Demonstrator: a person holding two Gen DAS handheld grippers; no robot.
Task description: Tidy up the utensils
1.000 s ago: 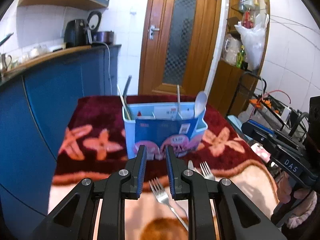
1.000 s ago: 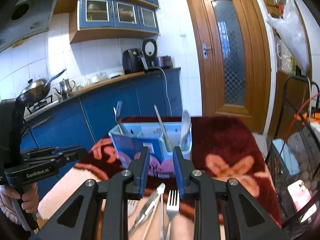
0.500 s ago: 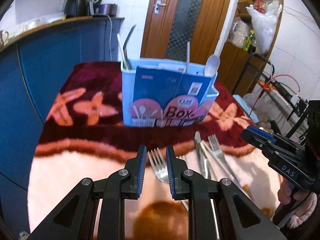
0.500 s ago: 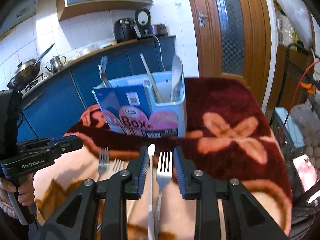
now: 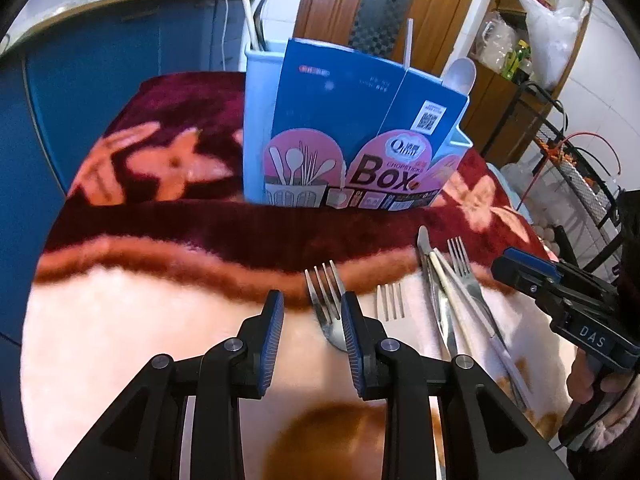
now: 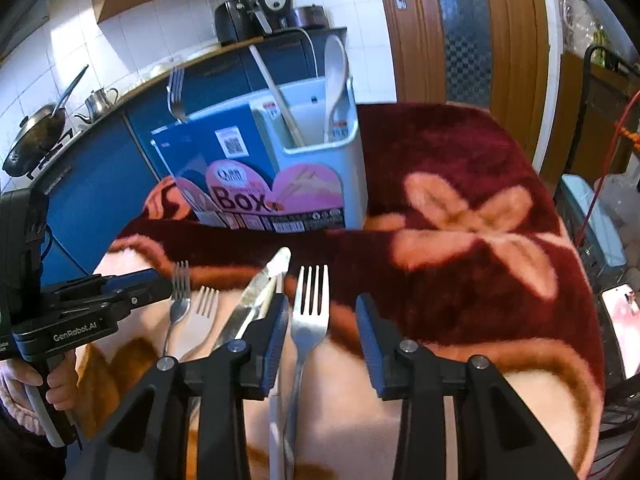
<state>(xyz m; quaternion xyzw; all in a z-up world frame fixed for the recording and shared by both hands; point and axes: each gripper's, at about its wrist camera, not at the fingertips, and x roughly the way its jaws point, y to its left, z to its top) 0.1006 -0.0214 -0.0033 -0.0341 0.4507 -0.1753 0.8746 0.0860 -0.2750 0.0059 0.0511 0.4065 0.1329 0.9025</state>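
A light blue utensil box (image 5: pixel 352 136) with a "Box" card on its front stands on a dark red flowered blanket (image 5: pixel 168 216) and holds a white spoon, chopsticks and a fork. Loose utensils lie in front of it: a steel fork (image 5: pixel 326 300), a second fork (image 5: pixel 390 300), a knife (image 5: pixel 434 280) and a third fork (image 5: pixel 464 264). My left gripper (image 5: pixel 312 304) hovers low over the first fork, its jaws opening, with no pad touching it. My right gripper (image 6: pixel 322 308) is likewise opening, with the rightmost fork (image 6: pixel 310 304) lying between its fingers, unpressed.
The knife (image 6: pixel 256 292) and a white-tipped stick (image 6: pixel 278 268) lie just left of my right gripper's left finger. Blue kitchen cabinets (image 5: pixel 100 60) run along the left. A wire rack (image 5: pixel 580 168) and a shelf stand to the right, and a wooden door is behind.
Both grippers have sunk toward the blanket and tipped downward. Their jaws have widened, and a fork now lies between each pair of fingers.
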